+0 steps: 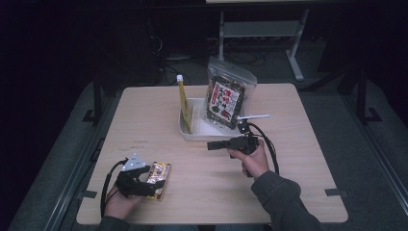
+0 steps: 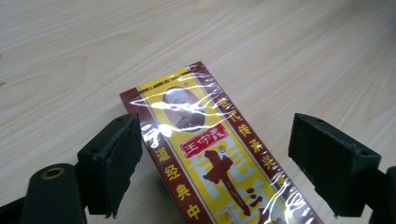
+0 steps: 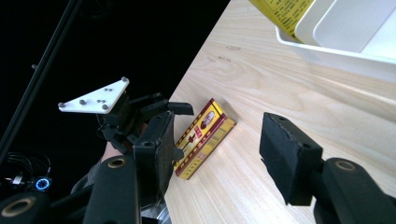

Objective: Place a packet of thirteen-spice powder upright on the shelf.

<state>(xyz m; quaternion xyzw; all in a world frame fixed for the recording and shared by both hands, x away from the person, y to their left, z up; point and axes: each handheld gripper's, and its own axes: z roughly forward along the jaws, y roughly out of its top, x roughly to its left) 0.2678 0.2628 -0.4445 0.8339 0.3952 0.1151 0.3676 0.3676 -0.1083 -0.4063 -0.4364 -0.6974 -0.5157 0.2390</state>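
High overview, 2 close views, shared box (image 1: 159, 179)

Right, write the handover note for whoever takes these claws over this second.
Left claw: jaws open, straddling the yellow and red box, pads not pressing it. The box lies flat near the table's front left corner.
Right claw: open, empty, held above the table just in front of the white tray.
In the tray: a tall yellow packet and a clear snack bag, both standing.
Done, as it looks: two items are in the tray.
Left, probably: close on the box, lift it and carry it to the tray.
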